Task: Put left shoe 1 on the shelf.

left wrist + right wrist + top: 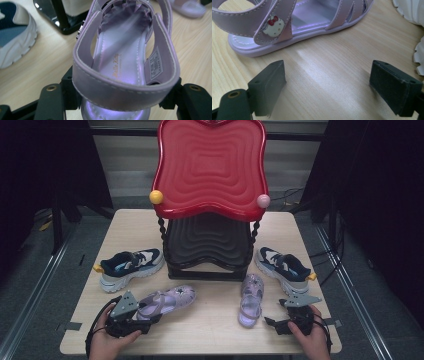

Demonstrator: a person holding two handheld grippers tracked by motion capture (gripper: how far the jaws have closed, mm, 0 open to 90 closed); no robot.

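Left gripper (145, 320) clamped across heel end of left purple sandal (167, 301), jaws pinching heel cup from both sides just under the back strap (120, 92). Likely chosen because heel is the stiffest narrow part; straps would fold. Sandal on front-left of table (210, 330), toe aimed right and slightly back toward the two-tier rack (209, 245); probably headed for a shelf there. Heel looks slightly tilted up, hard to confirm.

Right gripper (280, 322) released, jaws wide with bare table between them, parked just short of right purple sandal (250, 301). That sandal flat on table, cat badge on its strap (272, 25); lined up as likely next pick.

Two sneakers flank the rack: left sneaker (129, 268), right sneaker (284, 268), both on table, untouched. Pairs laid out mirrored, presumably for one hand per side.

Hard to read:
- Toe of left sandal cropped at top in left gripper view; sole contact with table hidden by jaws.
- Right sandal cut off at top edge in right gripper view.
- Lower black shelf (207, 237) shadowed under red top tray (210, 165); contents unreadable.
- Size label inside strap (156, 65) illegible.
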